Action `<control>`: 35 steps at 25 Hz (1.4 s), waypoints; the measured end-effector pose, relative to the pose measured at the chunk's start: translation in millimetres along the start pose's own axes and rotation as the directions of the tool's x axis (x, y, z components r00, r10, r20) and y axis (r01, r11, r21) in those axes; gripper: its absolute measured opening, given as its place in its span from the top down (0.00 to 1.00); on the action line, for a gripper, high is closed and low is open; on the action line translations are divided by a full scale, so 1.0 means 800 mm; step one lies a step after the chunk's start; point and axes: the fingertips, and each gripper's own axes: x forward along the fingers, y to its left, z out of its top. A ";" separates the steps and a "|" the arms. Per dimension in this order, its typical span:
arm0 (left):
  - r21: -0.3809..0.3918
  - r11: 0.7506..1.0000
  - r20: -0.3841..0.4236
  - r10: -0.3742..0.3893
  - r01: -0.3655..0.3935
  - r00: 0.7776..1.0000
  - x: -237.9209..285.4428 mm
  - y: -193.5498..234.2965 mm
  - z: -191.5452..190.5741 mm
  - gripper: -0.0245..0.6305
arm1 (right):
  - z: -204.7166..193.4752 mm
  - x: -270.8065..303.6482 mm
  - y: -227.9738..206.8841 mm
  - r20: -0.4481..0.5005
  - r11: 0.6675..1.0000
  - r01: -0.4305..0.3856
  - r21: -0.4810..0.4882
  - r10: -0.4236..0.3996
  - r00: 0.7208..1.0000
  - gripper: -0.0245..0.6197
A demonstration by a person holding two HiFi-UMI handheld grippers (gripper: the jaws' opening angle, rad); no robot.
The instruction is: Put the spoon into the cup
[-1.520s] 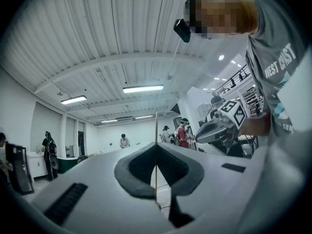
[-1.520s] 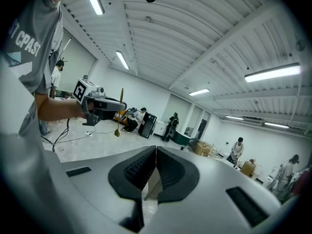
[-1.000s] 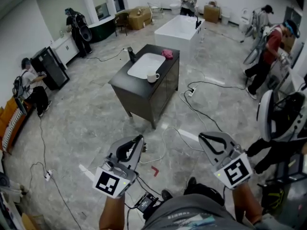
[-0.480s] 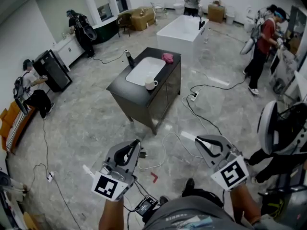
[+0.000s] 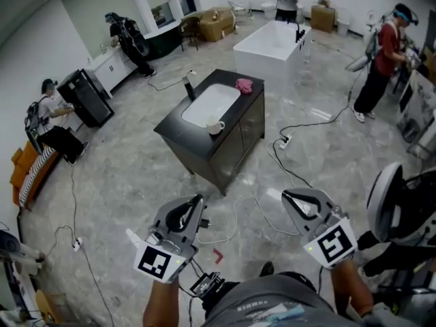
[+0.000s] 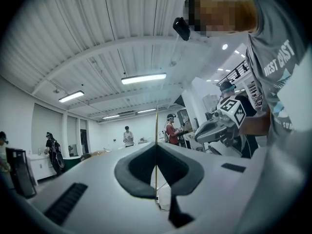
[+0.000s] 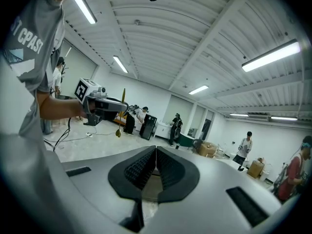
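Still, well short of the cup (image 5: 215, 126): spoon (image 7: 118, 130) tight in left hand-held gripper (image 5: 196, 201), right hand-held gripper (image 5: 286, 196) closed, empty.

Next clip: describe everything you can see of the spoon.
The spoon is slim and golden, metal or wood unclear, with a long straight handle and a small oval bowl. It hangs near upright, bowl down, its handle pinched in the shut left claw, tip poking above. Nothing else touches it.
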 end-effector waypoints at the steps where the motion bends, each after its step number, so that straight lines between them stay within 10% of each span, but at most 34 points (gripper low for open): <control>1: 0.001 1.000 -0.006 0.006 -0.006 1.000 0.005 -0.003 0.000 0.96 | -0.003 -0.002 -0.006 0.004 1.000 -0.002 0.003 0.002 1.000 0.91; 18: -0.016 1.000 -0.024 -0.026 0.026 0.999 0.104 0.022 -0.020 0.96 | -0.056 0.033 -0.054 -0.043 0.999 -0.033 0.031 0.035 0.998 0.91; 35: -0.069 0.993 0.023 -0.092 0.093 0.995 0.160 0.176 -0.070 0.96 | -0.039 0.180 -0.109 -0.123 0.999 0.034 -0.001 -0.034 0.992 0.91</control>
